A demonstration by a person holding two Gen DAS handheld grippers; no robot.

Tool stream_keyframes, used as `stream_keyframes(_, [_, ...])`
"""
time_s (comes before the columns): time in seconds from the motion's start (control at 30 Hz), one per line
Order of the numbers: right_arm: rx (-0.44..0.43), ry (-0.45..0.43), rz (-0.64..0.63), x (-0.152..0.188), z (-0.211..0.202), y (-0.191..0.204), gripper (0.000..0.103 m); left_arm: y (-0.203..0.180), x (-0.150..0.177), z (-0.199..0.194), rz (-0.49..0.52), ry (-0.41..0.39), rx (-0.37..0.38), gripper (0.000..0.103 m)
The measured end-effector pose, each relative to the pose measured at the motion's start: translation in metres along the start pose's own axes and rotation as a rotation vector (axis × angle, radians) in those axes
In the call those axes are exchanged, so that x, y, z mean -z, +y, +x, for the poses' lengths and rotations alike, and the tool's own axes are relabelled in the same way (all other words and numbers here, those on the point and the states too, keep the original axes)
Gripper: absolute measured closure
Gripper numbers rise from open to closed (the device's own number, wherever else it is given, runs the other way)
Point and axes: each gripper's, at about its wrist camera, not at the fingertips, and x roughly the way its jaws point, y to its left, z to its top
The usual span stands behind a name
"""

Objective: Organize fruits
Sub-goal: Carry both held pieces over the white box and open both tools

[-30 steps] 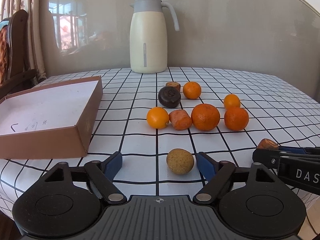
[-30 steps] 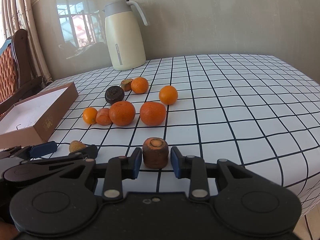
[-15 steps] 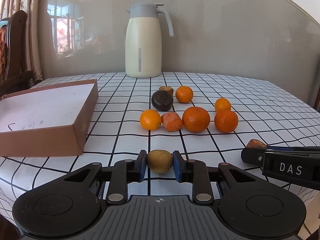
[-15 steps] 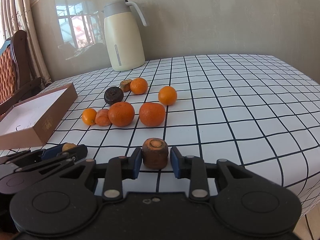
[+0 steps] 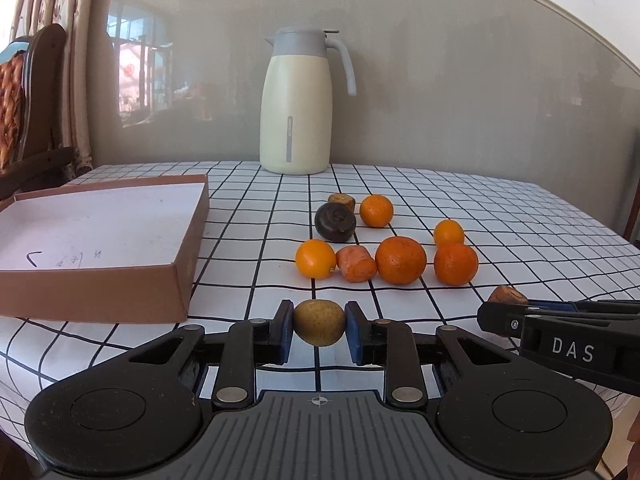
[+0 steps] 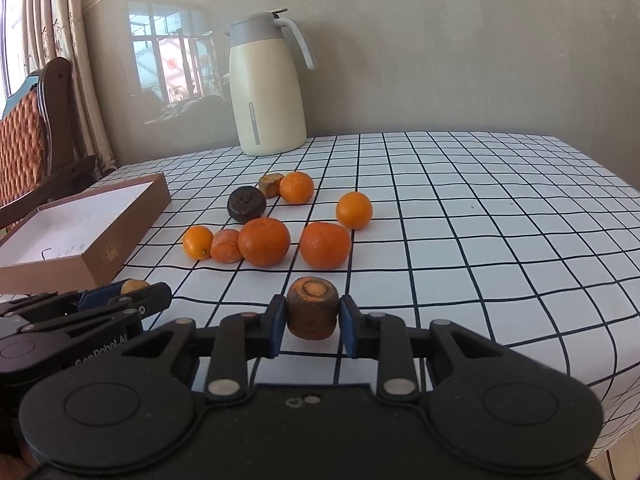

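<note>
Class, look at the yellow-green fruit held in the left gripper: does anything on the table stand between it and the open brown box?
Nothing visible does. The yellow-green fruit sits between the left gripper pads; only bare tablecloth separates it from the brown box. The oranges lie farther back, off that path.

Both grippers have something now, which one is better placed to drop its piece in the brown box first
Left, probably. The left gripper, shut on the yellow-green fruit, sits right beside the brown box. The right gripper, holding the carrot stub, is farther over and would have to cross it.
</note>
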Motion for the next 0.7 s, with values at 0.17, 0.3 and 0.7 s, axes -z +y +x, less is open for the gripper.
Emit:
stream_keyframes(0.17, [-0.061,-0.029,-0.016,-0.006,-0.005,0.014,0.083,0.018,-0.007,-0.011,-0.024,-0.027,-0.026,0.075])
stream_keyframes(0.3, [-0.142,-0.060,-0.052,-0.012,-0.007,0.035,0.083,0.043,-0.013,-0.023,-0.048,-0.063,-0.070,0.075])
stream_keyframes(0.7, [-0.352,-0.114,-0.153,-0.033,0.006,0.110,0.083,0.131,-0.024,-0.050,-0.145,-0.127,-0.247,0.075])
